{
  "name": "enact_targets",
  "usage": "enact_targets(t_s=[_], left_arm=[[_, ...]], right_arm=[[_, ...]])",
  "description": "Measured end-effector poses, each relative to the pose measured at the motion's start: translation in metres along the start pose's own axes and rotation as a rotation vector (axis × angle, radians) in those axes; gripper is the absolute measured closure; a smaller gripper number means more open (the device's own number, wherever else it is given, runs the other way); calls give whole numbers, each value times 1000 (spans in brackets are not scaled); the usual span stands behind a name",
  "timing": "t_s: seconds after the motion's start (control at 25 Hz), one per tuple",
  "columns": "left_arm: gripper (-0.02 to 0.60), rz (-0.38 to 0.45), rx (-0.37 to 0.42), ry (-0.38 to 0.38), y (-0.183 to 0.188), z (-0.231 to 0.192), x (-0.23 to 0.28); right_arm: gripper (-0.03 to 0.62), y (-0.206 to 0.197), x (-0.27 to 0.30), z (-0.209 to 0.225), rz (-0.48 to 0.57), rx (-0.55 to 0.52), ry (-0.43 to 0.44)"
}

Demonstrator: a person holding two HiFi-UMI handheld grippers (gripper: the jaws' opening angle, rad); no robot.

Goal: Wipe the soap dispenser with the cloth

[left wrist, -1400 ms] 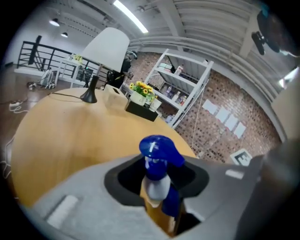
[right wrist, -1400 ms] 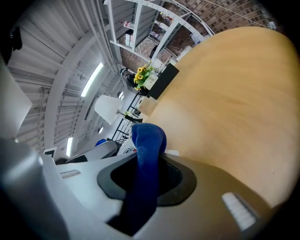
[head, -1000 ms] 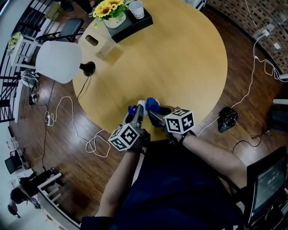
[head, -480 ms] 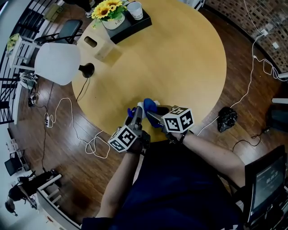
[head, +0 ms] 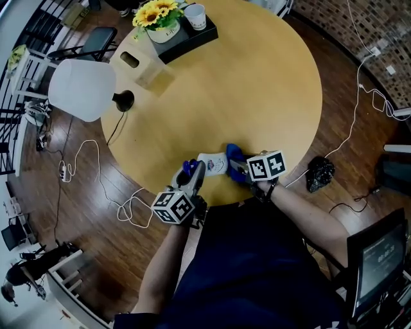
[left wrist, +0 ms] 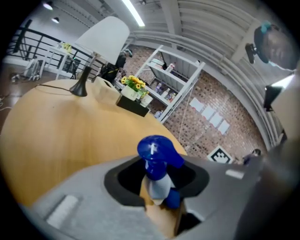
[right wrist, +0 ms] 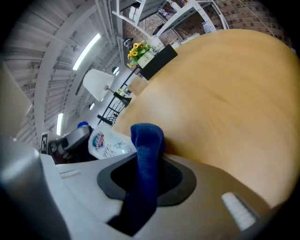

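The head view looks steeply down on the round worktop [head: 257, 77] from above. The left gripper view and right gripper view sit close behind their jaws, facing low across it; all three share the flowers [head: 153, 13] and lamp [head: 83, 88].

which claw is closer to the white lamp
Left. The left claw, shut on the soap dispenser, is on its side toward the lamp; the right claw, gripping the blue cloth, is on the far side.

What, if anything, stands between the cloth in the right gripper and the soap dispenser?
Nothing visible: the blue cloth in the right gripper sits right beside the soap dispenser held by the left gripper.
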State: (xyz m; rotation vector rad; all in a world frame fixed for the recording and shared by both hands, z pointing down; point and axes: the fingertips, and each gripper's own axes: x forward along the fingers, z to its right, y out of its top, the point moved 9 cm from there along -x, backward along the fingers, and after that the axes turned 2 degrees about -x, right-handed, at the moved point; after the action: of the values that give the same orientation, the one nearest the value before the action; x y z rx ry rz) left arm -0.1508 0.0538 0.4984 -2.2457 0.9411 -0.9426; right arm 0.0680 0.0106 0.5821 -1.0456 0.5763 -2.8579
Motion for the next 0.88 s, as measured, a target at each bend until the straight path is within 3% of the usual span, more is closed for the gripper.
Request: enact_targets(t_s=[0.16,0.32,0.4,0.64,0.88], left_arm=[[439,-32,116,-45,-3,14,2],[439,-36,163,-44,0,22,4],[437,-27,148,-31,2,19,4],[436,-13,142,-27,0,17,6],[436,-41,224,-41,4,27,10]], right_arm=[[497,39,-12,-45,141,-32,142],[497,67,-4,-89,136,-186,273],[497,65,3,-83,116,-179,264],[497,27,6,-16,56,11,147],[497,7,3,4,-2,-1,64]])
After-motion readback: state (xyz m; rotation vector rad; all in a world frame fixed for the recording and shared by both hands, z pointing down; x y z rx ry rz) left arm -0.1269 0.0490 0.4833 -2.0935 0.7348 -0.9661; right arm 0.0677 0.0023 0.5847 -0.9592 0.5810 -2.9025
